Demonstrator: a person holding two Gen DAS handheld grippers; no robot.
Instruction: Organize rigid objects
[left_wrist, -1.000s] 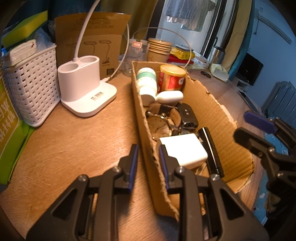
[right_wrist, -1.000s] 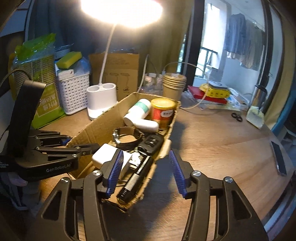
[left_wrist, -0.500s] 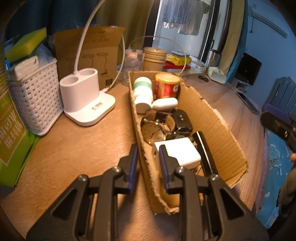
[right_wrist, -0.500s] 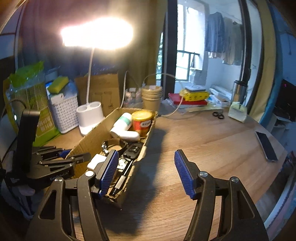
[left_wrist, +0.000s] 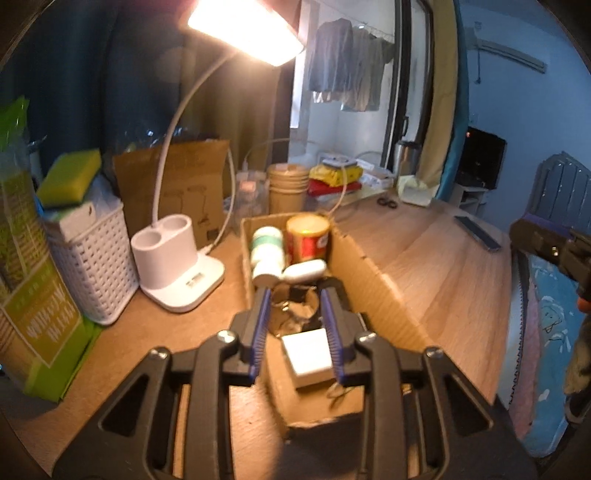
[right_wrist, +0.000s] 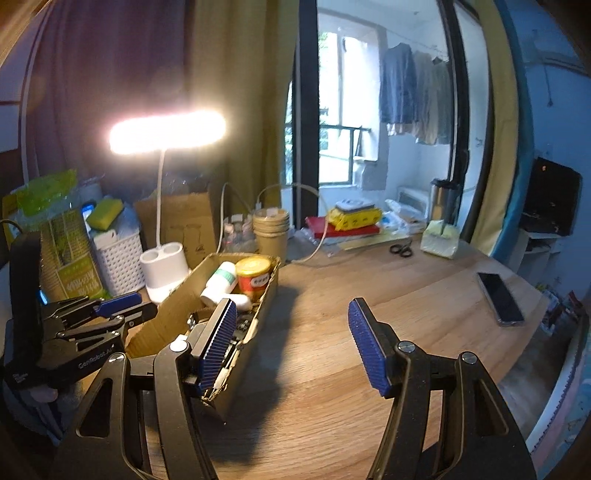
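Cardboard box (left_wrist: 373, 291) w/ items just below left tongs (left_wrist: 295, 332).

Left gripper (left_wrist: 297, 325) just parting, empty; right gripper (right_wrist: 291, 343) wide, empty.

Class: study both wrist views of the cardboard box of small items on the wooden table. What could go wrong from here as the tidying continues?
1. The left tongs hang just above the cardboard box, jaws slightly apart and having just opened; lifting carelessly could catch its wall and drag it.
2. The box's near end lies close to the table edge; a nudge might tip it.
3. The lamp cable runs beside the box and could snag.
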